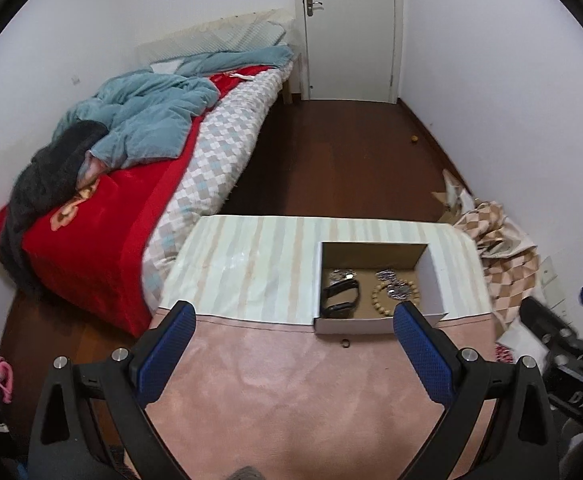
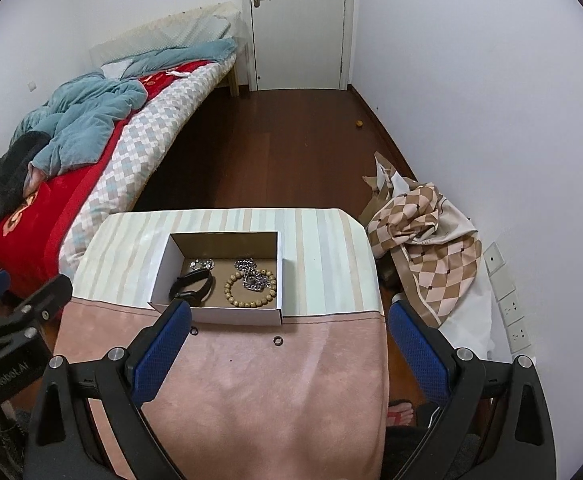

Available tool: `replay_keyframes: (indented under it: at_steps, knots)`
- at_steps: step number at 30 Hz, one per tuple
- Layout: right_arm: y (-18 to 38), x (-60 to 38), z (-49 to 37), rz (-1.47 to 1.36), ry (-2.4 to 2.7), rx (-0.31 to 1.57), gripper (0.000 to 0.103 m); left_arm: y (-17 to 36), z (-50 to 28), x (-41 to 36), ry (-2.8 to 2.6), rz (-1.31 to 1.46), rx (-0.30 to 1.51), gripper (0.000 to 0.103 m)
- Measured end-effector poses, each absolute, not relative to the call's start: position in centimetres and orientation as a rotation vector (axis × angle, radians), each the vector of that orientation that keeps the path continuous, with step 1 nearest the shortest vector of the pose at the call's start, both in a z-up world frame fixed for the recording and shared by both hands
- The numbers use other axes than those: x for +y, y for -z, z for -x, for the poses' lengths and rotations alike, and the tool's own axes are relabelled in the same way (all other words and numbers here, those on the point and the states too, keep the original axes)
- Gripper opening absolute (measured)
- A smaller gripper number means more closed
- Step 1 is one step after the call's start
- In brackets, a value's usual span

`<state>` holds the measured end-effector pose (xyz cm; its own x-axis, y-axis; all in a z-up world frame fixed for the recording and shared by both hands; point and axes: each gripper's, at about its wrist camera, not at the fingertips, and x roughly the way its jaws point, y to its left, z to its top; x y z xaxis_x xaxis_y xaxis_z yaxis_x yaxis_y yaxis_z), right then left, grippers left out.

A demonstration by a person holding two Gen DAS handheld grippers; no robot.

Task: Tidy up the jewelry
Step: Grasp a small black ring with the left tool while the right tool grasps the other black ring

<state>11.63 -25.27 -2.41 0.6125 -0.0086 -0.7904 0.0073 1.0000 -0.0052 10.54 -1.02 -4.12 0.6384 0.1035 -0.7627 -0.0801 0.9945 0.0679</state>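
Note:
A white cardboard box stands on the small table. Inside lie a black band, a wooden bead bracelet, a silver chain and a small silver piece. Two small dark rings lie on the pink cloth in front of the box; one ring shows in the left wrist view. My left gripper is open and empty above the pink cloth. My right gripper is open and empty, near the box front.
The table has a striped cloth at the back and pink cloth in front. A bed stands left. Checked fabric is heaped on the floor right. A closed door is behind.

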Motion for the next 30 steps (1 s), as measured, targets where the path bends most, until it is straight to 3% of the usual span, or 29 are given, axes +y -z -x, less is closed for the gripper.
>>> replay_keyframes:
  at_steps: [5, 10, 11, 13, 21, 26, 28, 30]
  knots:
    - [5.3, -26.3, -11.8, -0.055, -0.014, 0.949, 0.100, 6.8, -10.3, -0.9, -0.144, -0.034, 0.892, 0.101]
    - [13.0, -28.0, -12.5, -0.113, -0.001, 1.042, 0.098, 12.1, -11.0, -0.2, -0.199, -0.028, 0.979, 0.101]
    - [14.7, -28.1, -12.7, -0.107, -0.003, 1.048, 0.094, 13.7, -11.2, -0.1, -0.214, -0.032, 1.008, 0.101]
    - [17.8, -28.3, -13.2, -0.105, -0.015, 1.076, 0.068, 16.5, -11.7, 0.0, -0.240, -0.037, 1.060, 0.101]
    - [24.8, -26.8, -16.2, -0.098, -0.066, 1.076, 0.061, 22.6, -13.2, 0.6, -0.264, 0.000, 1.187, 0.101]
    - [25.8, -25.3, -17.2, -0.019, -0.051, 1.050, 0.048, 23.4, -14.0, 0.4, -0.260, -0.003, 1.194, 0.101]
    - [25.8, -24.8, -17.1, 0.023, -0.036, 1.041, 0.027, 23.6, -14.5, 0.3, -0.249, 0.001, 1.191, 0.101]
    - [25.7, -24.5, -17.1, 0.044, -0.037, 1.038, 0.013, 23.6, -14.8, 0.0, -0.236, 0.004, 1.189, 0.101]
